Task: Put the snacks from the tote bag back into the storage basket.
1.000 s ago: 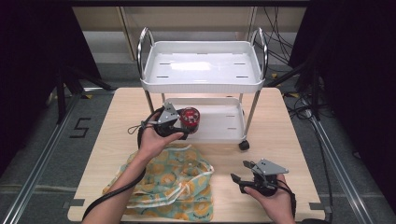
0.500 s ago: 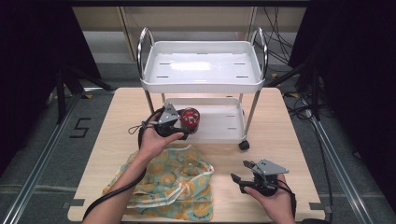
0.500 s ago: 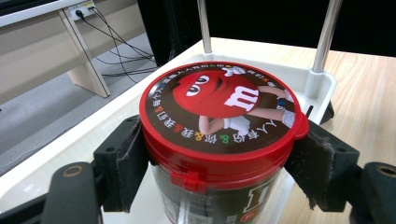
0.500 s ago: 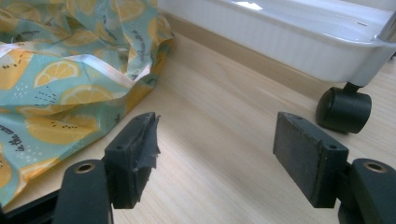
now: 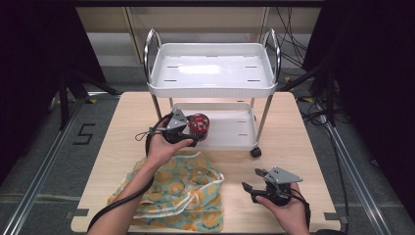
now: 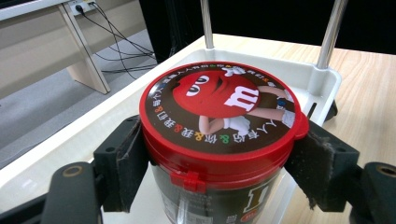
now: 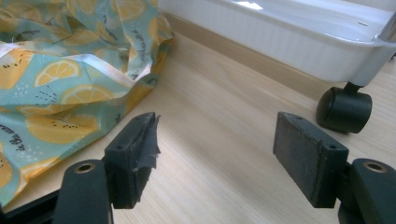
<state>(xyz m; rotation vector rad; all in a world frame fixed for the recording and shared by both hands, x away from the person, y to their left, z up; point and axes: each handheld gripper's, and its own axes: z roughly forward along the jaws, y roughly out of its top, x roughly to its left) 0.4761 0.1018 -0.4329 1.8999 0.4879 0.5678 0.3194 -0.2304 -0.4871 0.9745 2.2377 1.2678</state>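
Left of frame centre, the left tongs [image 5: 188, 133] clamp the upright red-lidded jar [image 5: 198, 126] just under its lid, at the cart's lower tray [image 5: 235, 128] edge. The right tongs [image 5: 258, 185] gape empty, lower right over the counter [image 5: 293, 142].
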